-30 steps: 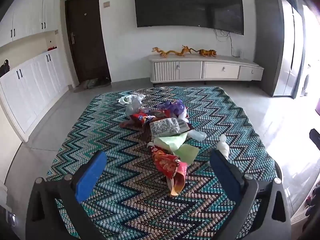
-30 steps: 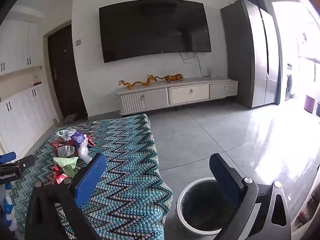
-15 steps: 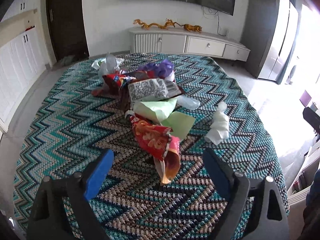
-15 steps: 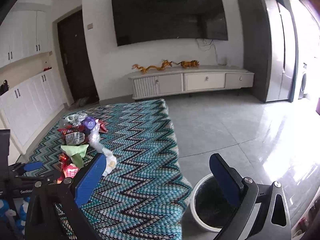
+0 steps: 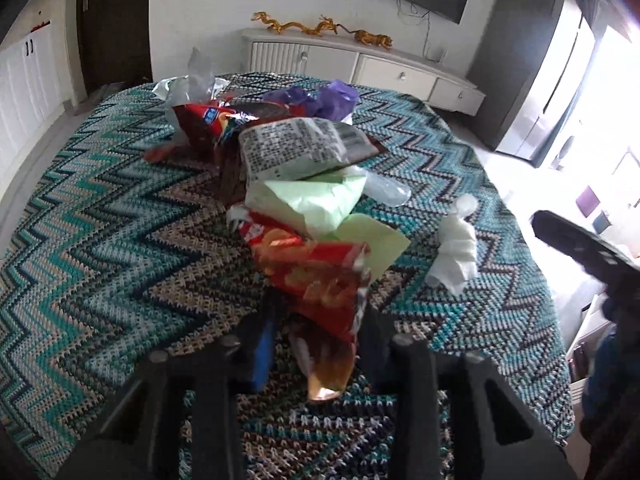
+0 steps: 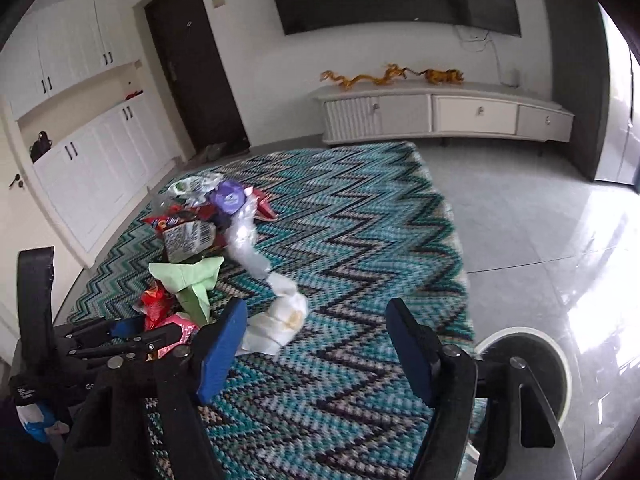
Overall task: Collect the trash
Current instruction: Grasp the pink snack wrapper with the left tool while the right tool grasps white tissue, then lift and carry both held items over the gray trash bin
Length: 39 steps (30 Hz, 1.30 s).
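Red snack wrapper [image 5: 320, 280] on the zigzag cloth [image 5: 100, 248] sits pinched in my left gripper [image 5: 316, 336], nearest piece taken first, while my right gripper [image 6: 316, 344] hangs spread beside the bin [image 6: 560, 360], ready to receive

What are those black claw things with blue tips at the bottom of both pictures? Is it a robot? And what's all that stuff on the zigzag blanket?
No robot: a person holds a two-fingered grabber in each hand, and each grabber carries a camera looking out along its fingers. That gives two pictures.

In the left grabber's picture, the left gripper has closed around a red snack bag. The right gripper, in the other picture, is open and holds nothing.

On the zigzag cloth lies trash: a crumpled white tissue, green paper, a purple wrapper and more bags. The round bin stands on the floor beside it.
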{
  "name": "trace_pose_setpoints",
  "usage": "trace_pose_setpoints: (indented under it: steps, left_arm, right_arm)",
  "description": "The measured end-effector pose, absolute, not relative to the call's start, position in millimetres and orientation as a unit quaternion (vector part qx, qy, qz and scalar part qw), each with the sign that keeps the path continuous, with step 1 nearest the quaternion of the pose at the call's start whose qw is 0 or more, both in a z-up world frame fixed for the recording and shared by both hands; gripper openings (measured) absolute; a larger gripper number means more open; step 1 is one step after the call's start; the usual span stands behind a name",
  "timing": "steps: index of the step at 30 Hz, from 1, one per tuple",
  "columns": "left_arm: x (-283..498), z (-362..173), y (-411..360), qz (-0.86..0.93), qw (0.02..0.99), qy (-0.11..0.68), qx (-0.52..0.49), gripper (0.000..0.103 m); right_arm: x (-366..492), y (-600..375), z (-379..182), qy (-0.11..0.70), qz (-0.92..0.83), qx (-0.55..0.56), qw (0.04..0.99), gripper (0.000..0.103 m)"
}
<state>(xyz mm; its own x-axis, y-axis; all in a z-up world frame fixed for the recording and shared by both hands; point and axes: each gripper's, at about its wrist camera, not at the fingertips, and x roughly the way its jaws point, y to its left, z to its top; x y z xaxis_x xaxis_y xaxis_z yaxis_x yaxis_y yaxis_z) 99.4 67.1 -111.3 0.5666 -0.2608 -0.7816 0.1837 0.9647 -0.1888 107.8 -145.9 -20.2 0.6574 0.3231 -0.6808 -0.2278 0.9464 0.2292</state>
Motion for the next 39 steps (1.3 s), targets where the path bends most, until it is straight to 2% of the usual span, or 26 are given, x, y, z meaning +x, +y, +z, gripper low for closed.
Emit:
trace_pose_setpoints:
  steps: [2,5,13,23,26,29,39]
  left_arm:
    - [96,-111,73,-0.137,0.883,0.445,-0.052,0.03]
    - [88,-108,81,-0.15,0.883,0.441,-0.062,0.029]
    - [61,-85,102,-0.183,0.889,0.411,-0.081,0.028]
    - [49,-96,100,-0.171,0.883,0.434,-0.052,0.028]
    - [49,-100,96,-0.168,0.881,0.441,-0.045,0.028]
    - [50,-102,89,-0.166,0.88,0.444,-0.038,0.028]
    - [27,-93,74,-0.157,0.891,0.425,-0.027,0.028]
  right_arm:
    - [116,-137,-28,0.399,0.172,0.067,0.898,0.056]
    - [125,-125,-39,0.416,0.19,0.07,0.886,0.049]
    - [133,-108,-55,0.441,0.2,0.067,0.873,0.037]
    - [132,-108,-68,0.457,0.184,0.061,0.868,0.035]
    - [132,-112,-71,0.455,0.187,0.071,0.868,0.021]
    - [128,-118,-70,0.45,0.189,0.082,0.869,0.014]
    - [81,-122,-32,0.408,0.208,0.082,0.885,0.011]
